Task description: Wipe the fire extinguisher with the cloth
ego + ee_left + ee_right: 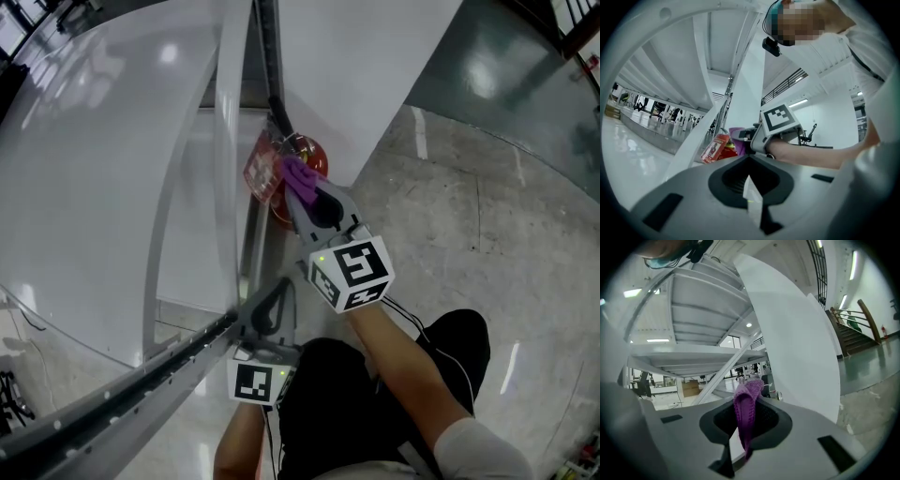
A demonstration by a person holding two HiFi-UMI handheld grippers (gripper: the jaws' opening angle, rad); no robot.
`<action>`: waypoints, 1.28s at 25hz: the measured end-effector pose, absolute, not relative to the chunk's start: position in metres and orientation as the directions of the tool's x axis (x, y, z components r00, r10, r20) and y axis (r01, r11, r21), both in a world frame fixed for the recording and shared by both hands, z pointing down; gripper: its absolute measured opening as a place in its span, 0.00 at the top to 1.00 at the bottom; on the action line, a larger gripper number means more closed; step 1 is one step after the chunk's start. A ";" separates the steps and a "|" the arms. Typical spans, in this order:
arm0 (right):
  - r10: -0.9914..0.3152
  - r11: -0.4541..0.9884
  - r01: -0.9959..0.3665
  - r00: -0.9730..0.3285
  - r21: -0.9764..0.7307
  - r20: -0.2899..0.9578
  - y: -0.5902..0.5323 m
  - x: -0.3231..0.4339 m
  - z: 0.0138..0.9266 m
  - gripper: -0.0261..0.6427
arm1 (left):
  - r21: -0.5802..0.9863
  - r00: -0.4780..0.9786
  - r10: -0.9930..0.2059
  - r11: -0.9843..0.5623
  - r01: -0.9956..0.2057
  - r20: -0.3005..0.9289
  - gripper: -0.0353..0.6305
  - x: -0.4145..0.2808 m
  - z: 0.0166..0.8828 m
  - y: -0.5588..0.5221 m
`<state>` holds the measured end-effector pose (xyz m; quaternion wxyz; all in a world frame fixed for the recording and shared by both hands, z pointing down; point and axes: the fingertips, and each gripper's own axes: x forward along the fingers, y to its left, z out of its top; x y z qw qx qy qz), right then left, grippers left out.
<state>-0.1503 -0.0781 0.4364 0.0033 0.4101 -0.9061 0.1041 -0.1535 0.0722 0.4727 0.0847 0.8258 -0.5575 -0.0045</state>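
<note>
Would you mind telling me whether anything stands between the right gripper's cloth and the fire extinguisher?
Nothing visible does: the cloth in the right gripper appears to lie right at the top of the fire extinguisher, beside its tag.

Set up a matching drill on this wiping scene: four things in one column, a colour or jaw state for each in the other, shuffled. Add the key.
Things:
1. cloth
2. fire extinguisher
3. left gripper
4. right gripper

Colour or state:
A. red
B. jaws together, nothing between them
C. purple
D. clamped on the cloth

Pairs: 1-C, 2-A, 3-B, 4-D
</note>
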 end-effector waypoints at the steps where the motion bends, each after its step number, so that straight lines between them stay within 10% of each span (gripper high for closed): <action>1: -0.742 0.645 -0.743 -0.665 -0.176 0.089 -0.078 -0.151 0.437 0.88 | 0.146 0.379 -0.922 -0.365 -0.920 0.084 0.94 -0.154 0.472 0.072; 32: -0.677 0.736 -0.677 -0.736 0.022 0.018 -0.047 -0.182 0.521 0.88 | 0.150 0.367 -0.928 -0.355 -0.923 0.063 0.94 -0.161 0.470 0.087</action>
